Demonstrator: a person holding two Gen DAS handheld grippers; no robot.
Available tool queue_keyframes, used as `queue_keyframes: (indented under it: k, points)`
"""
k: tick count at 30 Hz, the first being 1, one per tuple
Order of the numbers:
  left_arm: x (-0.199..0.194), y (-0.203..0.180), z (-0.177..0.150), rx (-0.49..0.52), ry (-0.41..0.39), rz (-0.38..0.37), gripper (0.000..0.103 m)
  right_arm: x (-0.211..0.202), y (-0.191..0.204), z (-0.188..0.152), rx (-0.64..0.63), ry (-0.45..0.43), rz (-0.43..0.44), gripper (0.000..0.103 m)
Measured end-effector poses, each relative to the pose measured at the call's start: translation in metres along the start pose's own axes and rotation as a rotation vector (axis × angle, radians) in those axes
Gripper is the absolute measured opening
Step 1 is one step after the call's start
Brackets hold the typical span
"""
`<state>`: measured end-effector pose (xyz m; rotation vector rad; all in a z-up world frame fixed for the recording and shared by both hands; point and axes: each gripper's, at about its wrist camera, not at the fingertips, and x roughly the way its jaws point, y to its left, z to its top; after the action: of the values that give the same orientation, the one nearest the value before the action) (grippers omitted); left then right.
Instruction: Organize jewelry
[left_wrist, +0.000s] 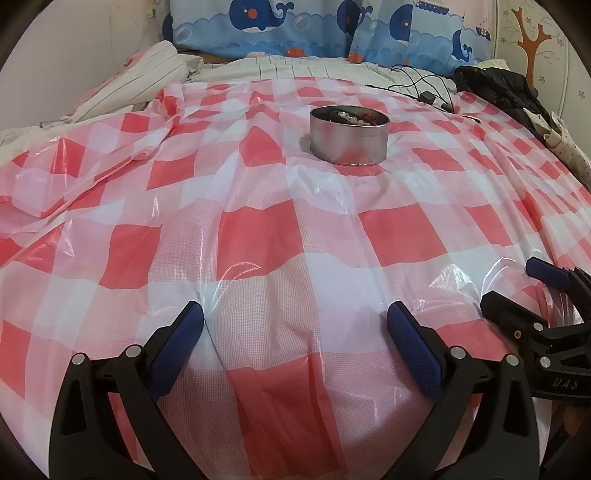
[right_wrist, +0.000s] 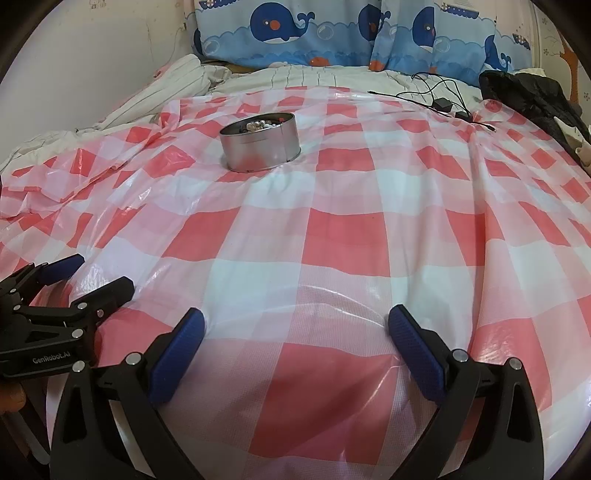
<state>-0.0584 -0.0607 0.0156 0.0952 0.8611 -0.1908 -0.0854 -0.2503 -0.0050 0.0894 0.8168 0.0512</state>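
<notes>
Left wrist view: the left hand-held gripper (left_wrist: 295, 325) sits at the bottom of the frame, jaws wide apart with nothing between them, over the red-and-white checked plastic sheet (left_wrist: 258, 236) spread on the bed. The round metal tin (left_wrist: 349, 134) stands upright above centre, well apart from the fingertips, with beads and jewelry (left_wrist: 349, 115) heaped inside. The right hand-held gripper (left_wrist: 532, 291) enters at the right edge, also empty. No loose jewelry lies on the sheet, so the step in hand is judged to be the closing one or a fresh reach to the tin. For a reach, approach from above, keep the jaws clear of the rim, and avoid dragging the slippery sheet, which would likely shift the tin.

Right wrist view: the right hand-held gripper (right_wrist: 295, 325) holds its jaws fully spread and empty. The tin (right_wrist: 258, 142) now sits upper left of centre; the left hand-held gripper (right_wrist: 88, 273) shows at the lower left edge.

Hard to make out: individual pieces inside the tin; only pearl-like beads are distinguishable. The tin's floor is hidden. Black cables (right_wrist: 439, 96) and dark clothing (right_wrist: 535, 99) at upper right are partly cut off.
</notes>
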Motion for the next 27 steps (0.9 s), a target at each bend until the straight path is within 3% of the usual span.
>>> queue_keyframes:
  k: [27]
  points:
    - [0.0029,-0.0021,0.0009,0.006,-0.002,0.016,0.096,0.0003,-0.0008,0.0003,-0.001,0.001,0.0,0.096]
